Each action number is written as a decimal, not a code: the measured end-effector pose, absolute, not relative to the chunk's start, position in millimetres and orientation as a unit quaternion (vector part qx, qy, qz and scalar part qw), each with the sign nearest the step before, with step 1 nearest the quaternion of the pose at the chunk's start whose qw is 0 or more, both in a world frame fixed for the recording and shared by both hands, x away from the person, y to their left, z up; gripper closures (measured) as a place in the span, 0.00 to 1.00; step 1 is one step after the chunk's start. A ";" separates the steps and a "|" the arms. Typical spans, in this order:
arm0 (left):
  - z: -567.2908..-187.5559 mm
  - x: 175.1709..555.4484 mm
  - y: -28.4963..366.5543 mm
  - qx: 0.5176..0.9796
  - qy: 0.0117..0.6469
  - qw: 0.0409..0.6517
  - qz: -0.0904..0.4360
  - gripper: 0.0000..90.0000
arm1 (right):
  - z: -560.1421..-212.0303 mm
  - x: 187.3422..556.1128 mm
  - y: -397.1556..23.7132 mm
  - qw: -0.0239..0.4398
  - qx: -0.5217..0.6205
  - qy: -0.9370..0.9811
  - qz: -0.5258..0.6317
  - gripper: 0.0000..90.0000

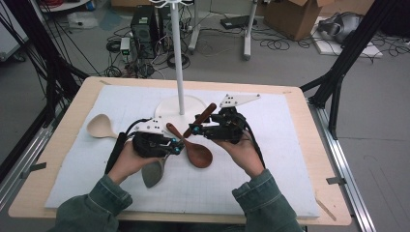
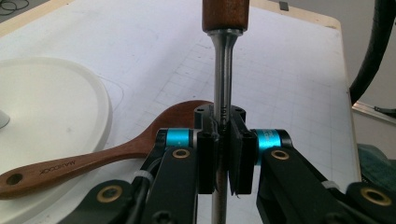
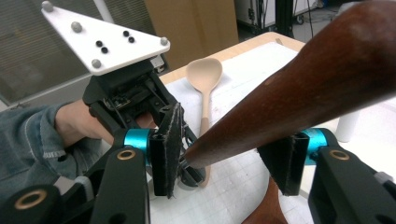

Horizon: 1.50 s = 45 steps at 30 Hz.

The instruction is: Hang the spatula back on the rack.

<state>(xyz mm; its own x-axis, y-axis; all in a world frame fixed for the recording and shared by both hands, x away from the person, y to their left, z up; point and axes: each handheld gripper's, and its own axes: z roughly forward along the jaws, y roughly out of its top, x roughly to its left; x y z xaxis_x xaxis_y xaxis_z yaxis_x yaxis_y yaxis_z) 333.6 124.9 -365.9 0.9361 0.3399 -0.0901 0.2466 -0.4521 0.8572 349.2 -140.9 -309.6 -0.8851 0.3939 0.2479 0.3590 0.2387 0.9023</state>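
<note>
High view: left claw [image 1: 178, 148] clamped on steel shaft [image 2: 222, 79] of wood-handled spatula [image 1: 153, 172], blade hanging toward desk [image 1: 58, 159], brown handle [image 3: 299, 93] rising up-right through right claw [image 1: 195, 129]. Right gripper view: right claw [image 3: 229, 161] apart around that handle, left pad [image 3: 169, 149] just beside wood, right pad clear of it. Dark wooden spoon [image 1: 193, 150] flat on white mat beneath both claws; pale spoon [image 1: 100, 126] lying well left
</note>
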 end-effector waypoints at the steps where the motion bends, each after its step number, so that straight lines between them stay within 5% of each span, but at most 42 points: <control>1: -366.0 333.4 124.8 0.849 0.174 0.496 0.047 0.92 | -309.2 349.8 -140.9 0.016 0.239 0.786 0.569 0.61; 13: -366.7 333.8 133.6 0.851 0.172 0.495 0.029 0.80 | -309.1 352.6 -142.0 0.005 0.243 0.780 0.577 0.71; 25: -364.6 333.3 140.5 0.847 0.174 0.502 0.017 0.91 | -294.0 353.2 -133.6 -0.009 0.217 0.780 0.587 0.76; 34: -358.6 331.3 135.8 0.835 0.180 0.518 0.034 0.93 | -290.8 349.7 -118.2 0.009 0.219 0.792 0.570 0.68; 45: -354.9 331.5 136.8 0.818 0.205 0.534 0.055 0.93 | -302.4 348.8 -98.4 0.015 0.228 0.801 0.553 0.74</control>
<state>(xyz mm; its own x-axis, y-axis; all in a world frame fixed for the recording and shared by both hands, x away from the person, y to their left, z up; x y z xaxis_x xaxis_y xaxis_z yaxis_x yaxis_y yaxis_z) 331.5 136.8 -354.9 0.9099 0.3943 -0.1286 0.2765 -0.3457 0.8967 348.8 -98.4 -302.4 -0.8958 0.3815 0.2282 0.3484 0.2838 0.8934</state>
